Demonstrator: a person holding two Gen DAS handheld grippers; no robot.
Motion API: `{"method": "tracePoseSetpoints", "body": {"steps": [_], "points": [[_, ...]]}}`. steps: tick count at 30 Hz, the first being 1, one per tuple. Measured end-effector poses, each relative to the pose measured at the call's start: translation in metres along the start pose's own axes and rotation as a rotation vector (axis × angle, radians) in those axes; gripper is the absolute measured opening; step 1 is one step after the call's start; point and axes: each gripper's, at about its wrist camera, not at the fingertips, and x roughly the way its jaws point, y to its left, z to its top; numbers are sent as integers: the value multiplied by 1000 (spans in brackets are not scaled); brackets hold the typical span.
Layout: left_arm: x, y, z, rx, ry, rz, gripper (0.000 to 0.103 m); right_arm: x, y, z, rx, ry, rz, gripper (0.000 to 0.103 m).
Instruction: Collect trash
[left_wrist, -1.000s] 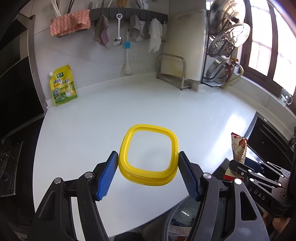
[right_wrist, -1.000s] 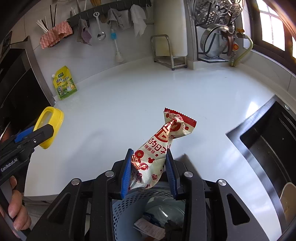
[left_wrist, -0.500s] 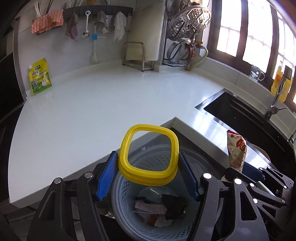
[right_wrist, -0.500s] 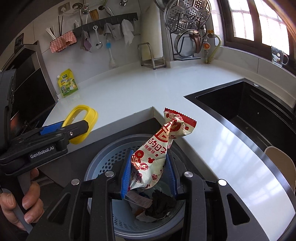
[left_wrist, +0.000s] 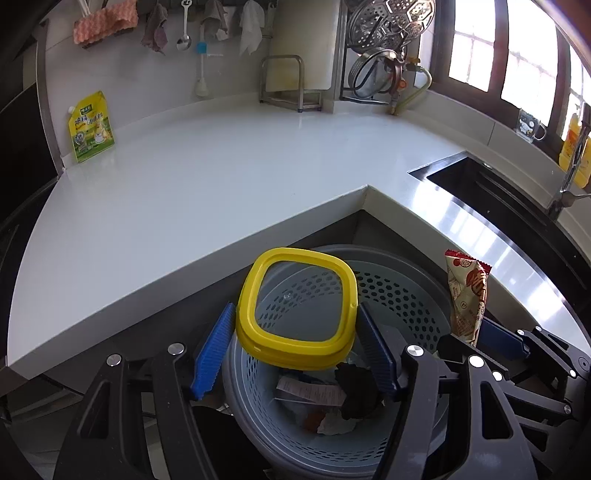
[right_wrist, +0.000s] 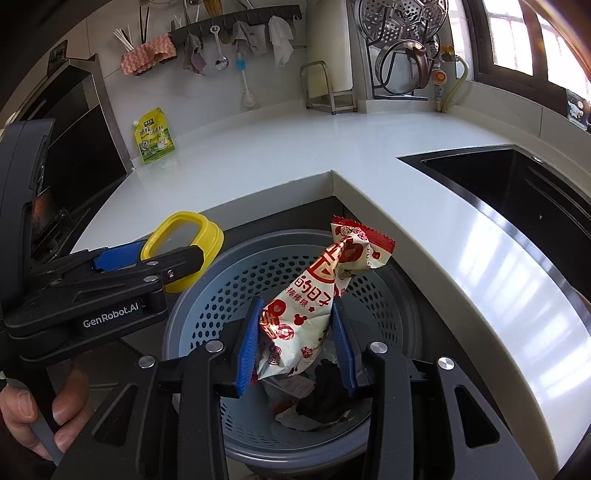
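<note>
My left gripper (left_wrist: 295, 343) is shut on a yellow-rimmed clear lid (left_wrist: 297, 306) and holds it above the near-left rim of a grey-blue perforated trash basket (left_wrist: 399, 295). My right gripper (right_wrist: 295, 343) is shut on a red-and-white snack wrapper (right_wrist: 314, 295), held over the same basket (right_wrist: 221, 295). The basket holds paper scraps and a dark crumpled item (right_wrist: 325, 391). The lid (right_wrist: 184, 236) and the left gripper also show at the left in the right wrist view. The wrapper (left_wrist: 467, 295) shows at the right in the left wrist view.
The basket stands on the floor in the inner corner of an L-shaped white countertop (left_wrist: 203, 177). A black sink (right_wrist: 535, 192) is set in at the right. A yellow-green pouch (left_wrist: 90, 127) leans on the back wall. Utensils, cloths and a dish rack (left_wrist: 384, 55) line the back.
Both grippers have drawn back from over the counter to above the basket, still holding the lid and the wrapper. The basket has come fully into view.
</note>
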Motion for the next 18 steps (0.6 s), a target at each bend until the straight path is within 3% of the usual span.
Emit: {"method": "tracePoseSetpoints", "body": {"steps": [4,8,18], "points": [[-1,2,-1,-7,2,12,66,1,-4,-2,28,-2,15,44],[-3,3,-2,-13,2,13,81,-4,-4,-1,36,-23,6,63],[-7,11,-5,-39,-1,28,89,-10,-4,-1,44,-40,-39,65]]}}
